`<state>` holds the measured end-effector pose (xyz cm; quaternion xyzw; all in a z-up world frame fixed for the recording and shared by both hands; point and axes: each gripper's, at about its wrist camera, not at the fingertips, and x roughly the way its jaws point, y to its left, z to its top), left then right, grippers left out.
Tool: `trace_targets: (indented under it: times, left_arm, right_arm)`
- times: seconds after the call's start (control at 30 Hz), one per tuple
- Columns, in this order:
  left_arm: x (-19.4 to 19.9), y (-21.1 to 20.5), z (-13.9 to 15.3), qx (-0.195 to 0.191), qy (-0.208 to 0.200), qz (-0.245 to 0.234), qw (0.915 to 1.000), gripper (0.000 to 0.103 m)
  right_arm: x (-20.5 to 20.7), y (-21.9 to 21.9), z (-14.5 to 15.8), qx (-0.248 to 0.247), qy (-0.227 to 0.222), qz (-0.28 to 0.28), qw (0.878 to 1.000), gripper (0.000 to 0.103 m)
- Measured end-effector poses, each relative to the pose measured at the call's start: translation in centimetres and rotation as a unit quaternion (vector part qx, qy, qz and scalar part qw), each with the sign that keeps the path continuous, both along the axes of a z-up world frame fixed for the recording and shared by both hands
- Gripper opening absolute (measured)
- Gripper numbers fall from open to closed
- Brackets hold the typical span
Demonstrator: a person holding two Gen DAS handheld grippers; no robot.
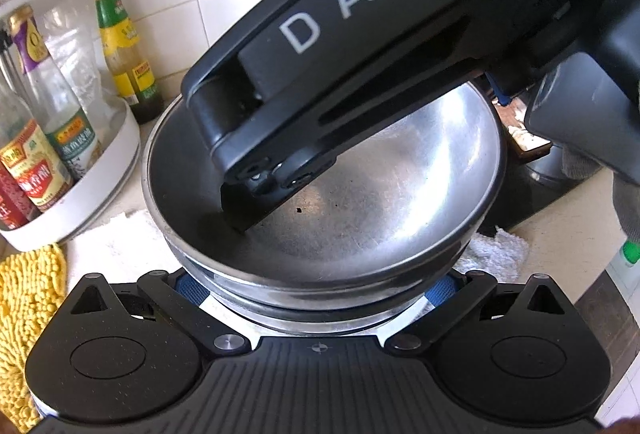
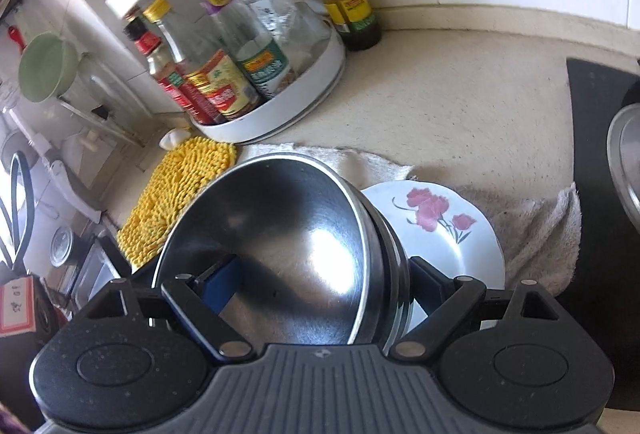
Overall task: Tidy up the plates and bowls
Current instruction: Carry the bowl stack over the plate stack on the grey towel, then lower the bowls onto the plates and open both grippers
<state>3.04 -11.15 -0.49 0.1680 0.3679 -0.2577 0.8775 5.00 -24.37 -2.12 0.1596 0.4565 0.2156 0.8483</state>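
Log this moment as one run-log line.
right gripper: jaws shut on rim of stacked round steel bowls | left gripper: under stack, grip unclear | white flowered plate: on towel beside them

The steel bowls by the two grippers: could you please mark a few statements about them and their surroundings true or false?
1. The top steel bowl is nested in another steel bowl. True.
2. The right gripper has one finger inside the bowl and one outside its rim. True.
3. The flowered plate is decorated with blue flowers. False: the flowers are pink.
4. The yellow cloth lies inside the bowl. False: it lies on the counter beside the bowls.
5. The sauce bottles stand in a white round rack. True.
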Motion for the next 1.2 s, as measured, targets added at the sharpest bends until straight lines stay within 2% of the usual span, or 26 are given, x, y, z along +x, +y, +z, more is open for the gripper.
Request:
trace_targets:
  times: [0.2, 0.4, 0.5, 0.73, 1.03, 1.2]
  left_arm:
    - [2.4, 0.0, -2.1, 0.016, 0.025, -0.003, 0.9996, 0.102]
    - [4.2, 0.8, -3.0, 0.023, 0.040, -0.022, 0.9987, 0.102]
    - [5.4, 1.3, -2.8, 0.028, 0.036, -0.016, 0.9988, 0.101]
    - [4.0, 2.3, -1.8, 0.026, 0.032, -0.006, 0.9991, 0.100]
    - [2.2, -1.2, -1.8, 0.037, 0.010, 0.012, 0.9992, 0.099]
    - [0.5, -1.0, -1.6, 0.029, 0.011, 0.009, 0.9995, 0.098]
  right_arm:
    - [1.4, 0.1, -2.3, 0.007, 0.029, -0.002, 1.000, 0.103]
    - [2.0, -0.6, -3.8, 0.029, 0.051, -0.007, 0.998, 0.103]
    - [2.2, -1.3, -3.4, 0.030, 0.037, -0.021, 0.999, 0.103]
    - [1.5, -3.0, -1.8, 0.033, 0.011, -0.043, 0.998, 0.103]
    - [-0.3, -3.2, -1.7, 0.020, -0.003, -0.054, 0.998, 0.103]
    - [-1.4, -4.0, -1.6, 0.013, -0.008, -0.067, 0.998, 0.103]
